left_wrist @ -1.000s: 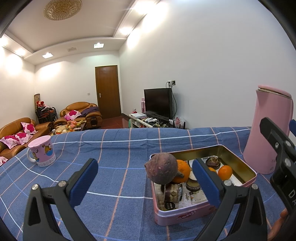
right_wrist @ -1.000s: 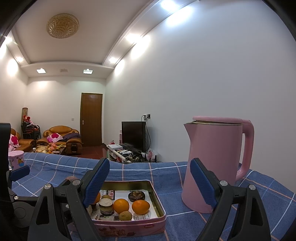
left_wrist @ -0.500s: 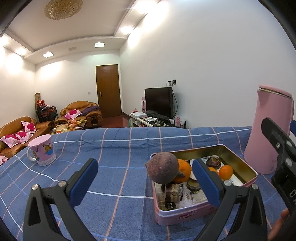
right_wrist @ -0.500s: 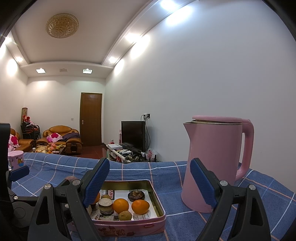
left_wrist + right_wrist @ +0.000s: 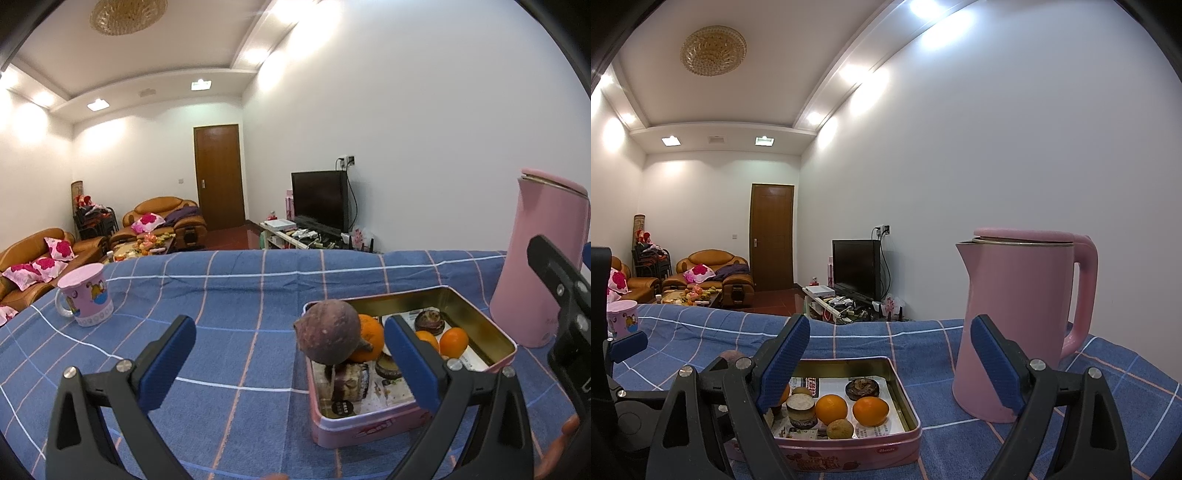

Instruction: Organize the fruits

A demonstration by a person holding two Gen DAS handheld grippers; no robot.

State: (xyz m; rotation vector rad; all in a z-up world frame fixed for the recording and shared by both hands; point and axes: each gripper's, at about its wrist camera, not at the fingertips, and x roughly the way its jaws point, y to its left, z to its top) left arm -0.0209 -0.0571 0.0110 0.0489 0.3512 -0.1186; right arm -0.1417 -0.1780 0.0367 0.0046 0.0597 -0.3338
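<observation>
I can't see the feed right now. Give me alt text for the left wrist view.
The open left tool hovers over a blue checked tablecloth, facing a pink tin of oranges and small jars, with a dark purple fruit perched at its near-left corner. A pink kettle stands to the right, a pink mug far left.

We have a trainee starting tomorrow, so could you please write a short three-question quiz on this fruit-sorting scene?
1. True or false: both the left gripper and the right gripper are open.
2. What colour is the kettle?
3. Where does the purple fruit sit? A) in the mug B) at the near-left corner of the tin C) on the bare tablecloth

Key: 1 true; 2 pink; 3 B.
</observation>
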